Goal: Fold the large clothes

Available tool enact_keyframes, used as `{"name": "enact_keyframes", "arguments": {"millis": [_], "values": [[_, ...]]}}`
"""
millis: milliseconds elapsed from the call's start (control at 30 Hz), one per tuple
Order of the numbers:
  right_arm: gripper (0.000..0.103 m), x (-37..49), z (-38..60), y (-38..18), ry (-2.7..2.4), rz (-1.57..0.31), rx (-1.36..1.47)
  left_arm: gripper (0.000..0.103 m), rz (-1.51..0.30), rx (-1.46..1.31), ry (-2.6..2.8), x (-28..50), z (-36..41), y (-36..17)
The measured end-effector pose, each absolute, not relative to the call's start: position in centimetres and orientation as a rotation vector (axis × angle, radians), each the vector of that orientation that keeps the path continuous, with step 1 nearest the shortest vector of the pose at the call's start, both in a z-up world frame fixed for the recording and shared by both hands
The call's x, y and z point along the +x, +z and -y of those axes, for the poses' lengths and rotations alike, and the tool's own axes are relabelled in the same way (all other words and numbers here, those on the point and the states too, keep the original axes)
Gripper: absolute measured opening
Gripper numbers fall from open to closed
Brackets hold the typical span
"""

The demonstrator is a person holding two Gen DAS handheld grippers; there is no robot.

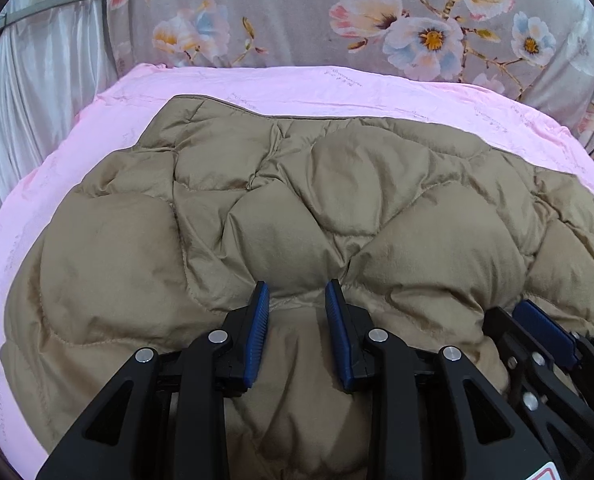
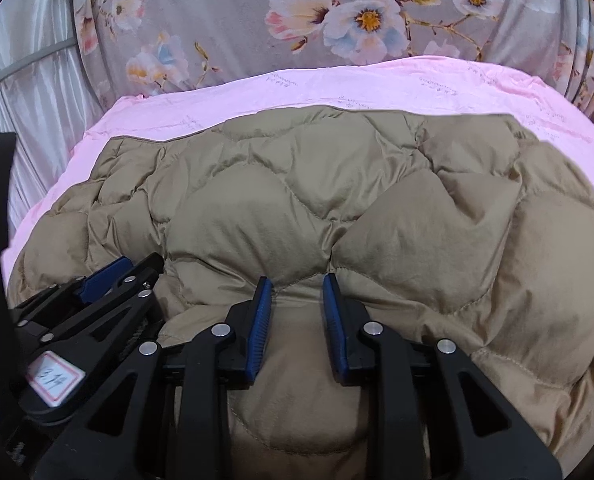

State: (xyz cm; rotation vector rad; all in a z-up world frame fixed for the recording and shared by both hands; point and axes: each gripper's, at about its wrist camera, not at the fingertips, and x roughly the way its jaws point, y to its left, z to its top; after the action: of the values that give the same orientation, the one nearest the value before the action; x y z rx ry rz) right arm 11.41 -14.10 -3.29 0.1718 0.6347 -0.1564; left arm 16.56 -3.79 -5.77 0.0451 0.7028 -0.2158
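A tan quilted puffer jacket [image 1: 337, 184] lies spread on a pink sheet [image 1: 77, 152], and its padded cells fill most of both views. My left gripper [image 1: 297, 292] sits at the jacket's near edge, its blue pads pressing on a puffy fold of the tan fabric. Just to its right, my right gripper [image 2: 297, 286] pinches the same near edge of the jacket [image 2: 377, 184] in the same way. Each gripper shows at the side of the other's view. The jacket's near hem below the fingers is hidden.
The pink sheet [image 2: 337, 88] shows as a border beyond the jacket's far and side edges. Behind it hangs grey cloth printed with flowers [image 1: 297, 12]. A pale satin drape [image 1: 37, 80] hangs at the left.
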Motion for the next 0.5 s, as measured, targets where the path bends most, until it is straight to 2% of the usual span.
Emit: {"name": "enact_keyframes", "arguments": {"millis": [100, 233, 500], "values": [[0.027, 10.0, 13.0, -1.5, -0.171, -0.644, 0.146, 0.034, -0.735, -0.1, -0.288, 14.1, -0.9, -3.6], [0.027, 6.6, 10.7, 1.0, -0.103, -0.586, 0.164, 0.057, -0.745, -0.278, -0.228, 11.9, -8.5, -1.8], [0.027, 5.4, 6.8, -1.3, -0.066, -0.643, 0.118, 0.059, -0.901, -0.635, -0.193, 13.6, -17.9, -6.1]]}}
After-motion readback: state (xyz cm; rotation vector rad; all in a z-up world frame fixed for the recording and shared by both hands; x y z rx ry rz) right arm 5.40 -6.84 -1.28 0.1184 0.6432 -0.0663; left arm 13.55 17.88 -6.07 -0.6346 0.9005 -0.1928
